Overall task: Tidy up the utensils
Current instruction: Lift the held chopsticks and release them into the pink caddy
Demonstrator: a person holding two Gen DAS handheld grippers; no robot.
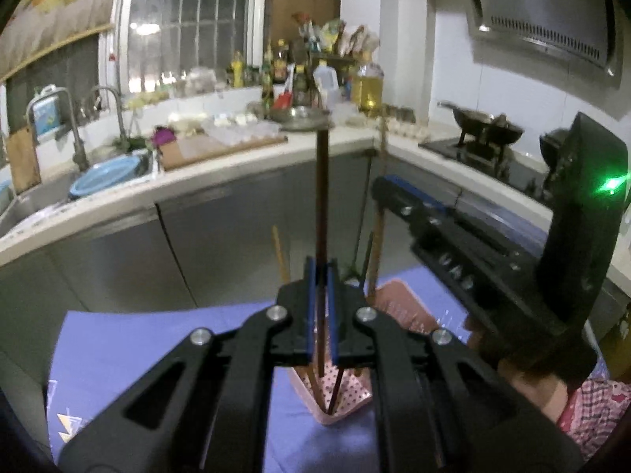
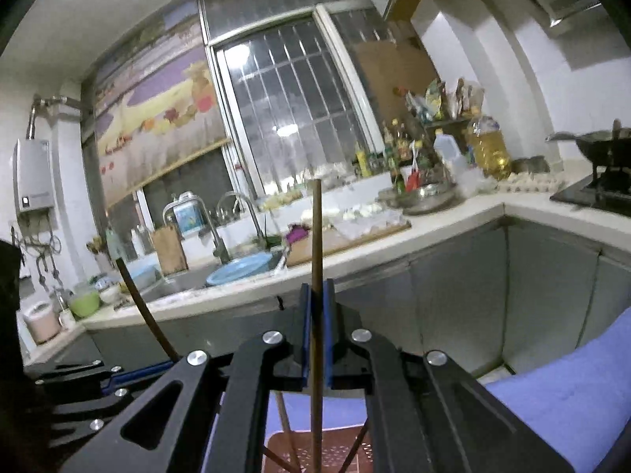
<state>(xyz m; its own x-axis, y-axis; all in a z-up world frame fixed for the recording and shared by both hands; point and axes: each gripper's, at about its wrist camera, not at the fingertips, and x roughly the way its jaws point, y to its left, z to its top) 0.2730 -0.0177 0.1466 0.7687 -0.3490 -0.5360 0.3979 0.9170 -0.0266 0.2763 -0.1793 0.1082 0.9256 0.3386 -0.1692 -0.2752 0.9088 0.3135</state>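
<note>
My left gripper (image 1: 322, 272) is shut on a dark brown chopstick (image 1: 322, 197) that stands upright, its lower end over a pink perforated utensil basket (image 1: 347, 394) on a purple-blue cloth (image 1: 130, 358). Several other chopsticks (image 1: 280, 254) lean in the basket. My right gripper (image 2: 316, 295) is shut on a lighter wooden chopstick (image 2: 315, 232), held upright over the same basket (image 2: 335, 453). The right gripper shows in the left wrist view (image 1: 398, 197) at the right, close beside the left one. The left gripper's chopstick (image 2: 142, 303) shows at lower left in the right wrist view.
Grey cabinet fronts (image 1: 221, 236) and a white L-shaped counter (image 1: 197, 181) stand behind the cloth. The counter holds a sink with a blue basin (image 1: 106, 177), a cutting board (image 1: 213, 146), bottles (image 1: 366, 82) and a stove with a wok (image 1: 485, 126).
</note>
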